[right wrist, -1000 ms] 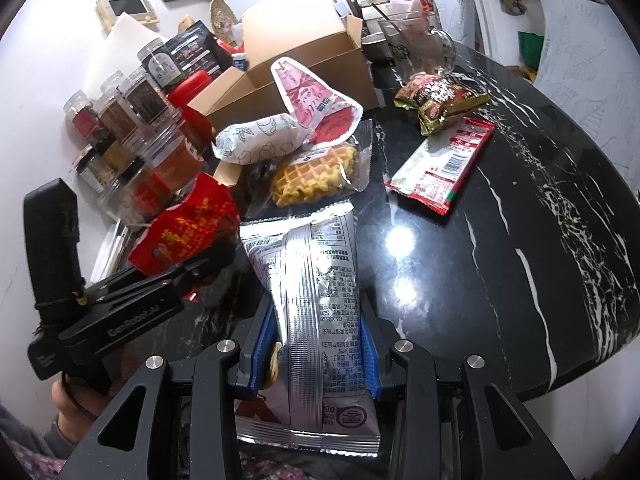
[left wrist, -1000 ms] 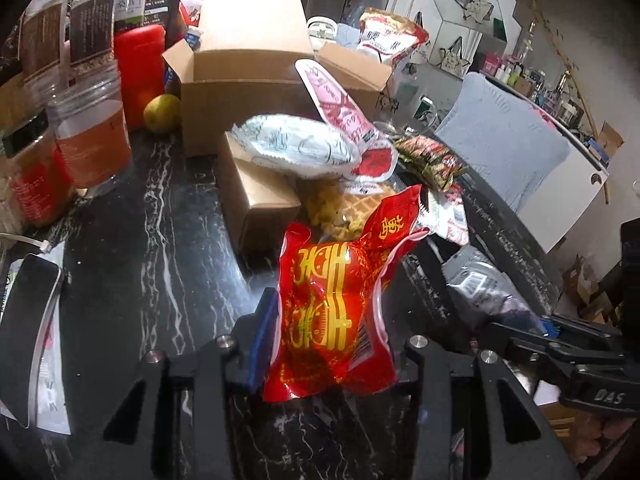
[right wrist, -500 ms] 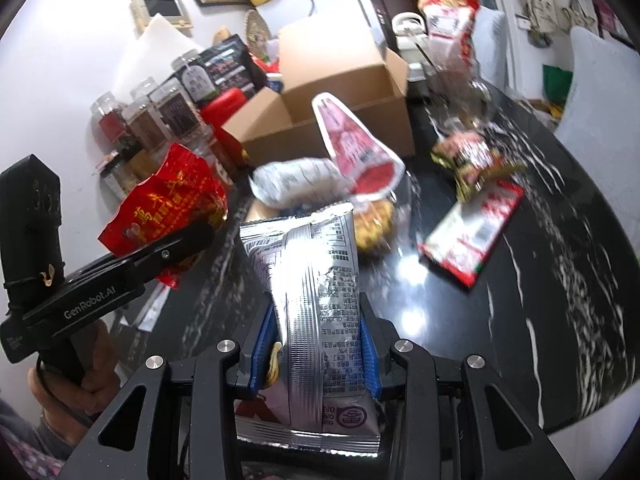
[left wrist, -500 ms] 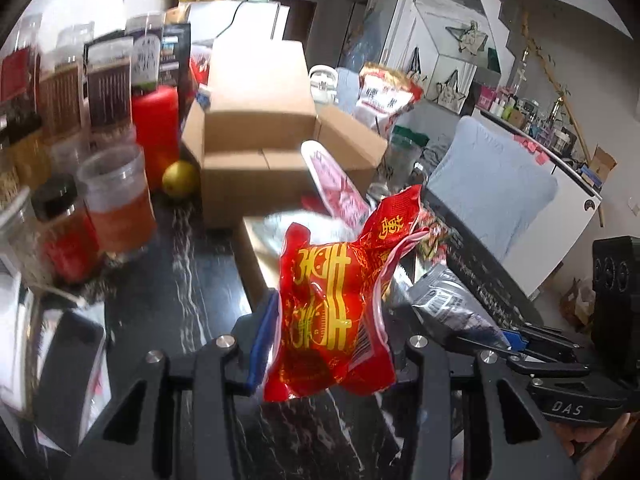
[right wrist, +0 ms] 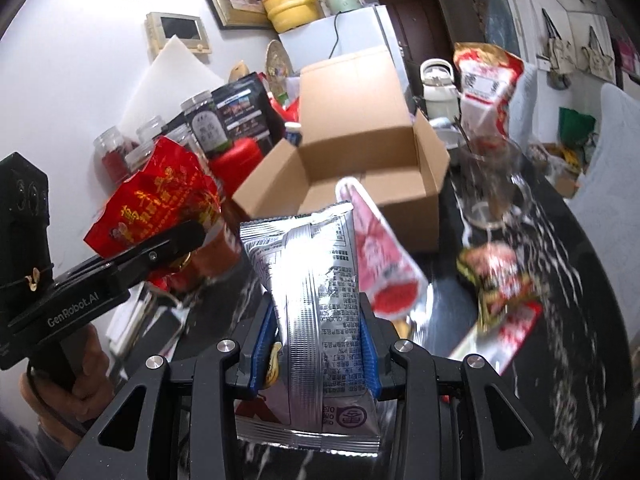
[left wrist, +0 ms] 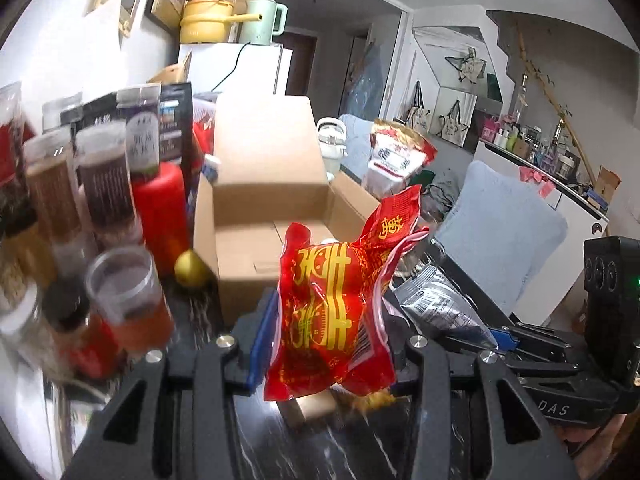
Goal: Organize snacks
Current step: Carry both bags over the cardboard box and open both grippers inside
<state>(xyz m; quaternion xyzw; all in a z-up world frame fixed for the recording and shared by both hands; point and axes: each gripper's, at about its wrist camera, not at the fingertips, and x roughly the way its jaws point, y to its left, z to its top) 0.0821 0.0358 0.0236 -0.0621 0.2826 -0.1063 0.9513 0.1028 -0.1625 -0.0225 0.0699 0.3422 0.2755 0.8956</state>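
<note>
My left gripper [left wrist: 326, 340] is shut on a red snack bag with gold lettering [left wrist: 332, 304] and holds it in the air above the black marble table. The same red bag [right wrist: 160, 196] shows at the left of the right wrist view, pinched in the left gripper [right wrist: 188, 236]. My right gripper [right wrist: 316, 344] is shut on a silver foil snack bag [right wrist: 316, 288], also lifted. An open cardboard box [left wrist: 264, 208] stands just beyond both bags, its inside [right wrist: 360, 176] showing bare cardboard. In the left wrist view the silver bag [left wrist: 436, 304] pokes in from the right.
Jars and a red bottle [left wrist: 160, 212] crowd the left. A pink cone-shaped pack [right wrist: 380, 264], a green and red pack [right wrist: 496, 268] and a red pack [right wrist: 508, 328] lie on the table [right wrist: 580, 320]. A glass pitcher [right wrist: 492, 184] and tall red bag [right wrist: 484, 76] stand right of the box.
Both grippers have risen with their bags and moved closer to the open box. The snacks on the table have dropped lower in both views, and the box's inside now shows.
</note>
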